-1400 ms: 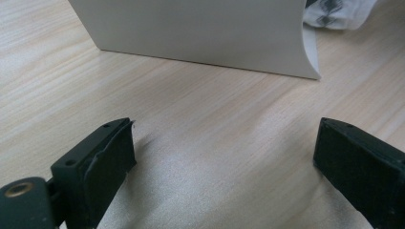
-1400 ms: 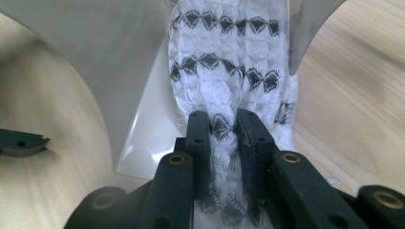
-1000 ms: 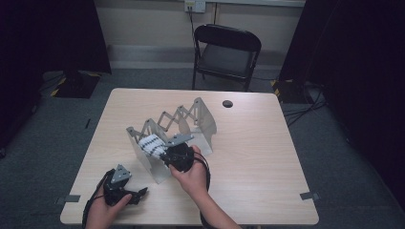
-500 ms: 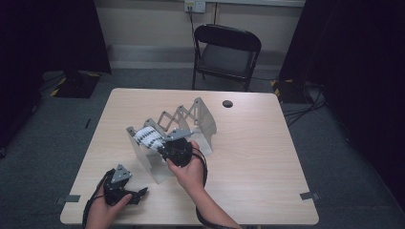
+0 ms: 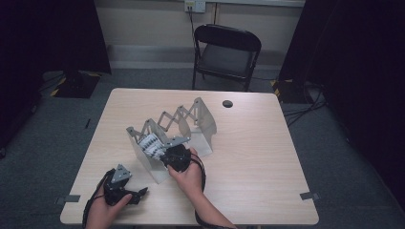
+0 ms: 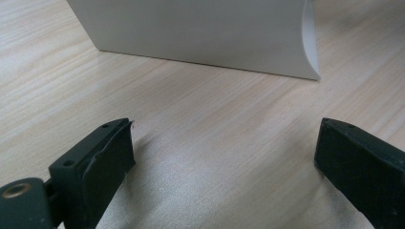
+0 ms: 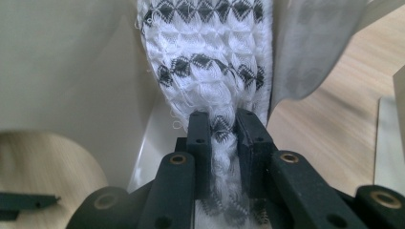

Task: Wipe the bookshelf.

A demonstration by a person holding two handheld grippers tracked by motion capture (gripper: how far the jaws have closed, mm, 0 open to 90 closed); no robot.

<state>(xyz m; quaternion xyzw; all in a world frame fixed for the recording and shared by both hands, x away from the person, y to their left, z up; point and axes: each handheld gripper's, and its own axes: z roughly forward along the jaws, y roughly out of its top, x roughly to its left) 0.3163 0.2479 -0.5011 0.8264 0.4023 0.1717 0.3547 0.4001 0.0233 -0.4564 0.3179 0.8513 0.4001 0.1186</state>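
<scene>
A white folding rack [image 5: 200, 119] of upright panels joined by scissor links stands mid-table. My right gripper [image 5: 161, 151] is shut on a white knitted cloth with black diamond bands [image 5: 149, 144], which hangs between the rack's two nearest panels. In the right gripper view the jaws [image 7: 224, 125] pinch the cloth [image 7: 210, 57] at its lower end, with a white panel [image 7: 62, 71] close on the left. My left gripper [image 5: 140, 193] rests on the table near the front left, open and with nothing in it. Its jaws [image 6: 224, 152] face a white panel [image 6: 200, 33].
The wooden table [image 5: 267, 157] has bare room on its right half and along the front. A black round grommet [image 5: 228, 103] sits near the far edge. A black folding chair [image 5: 227, 52] stands behind the table.
My right gripper has sunk a little with the cloth, deeper between the rack's near panels. The left gripper has stayed where it was.
</scene>
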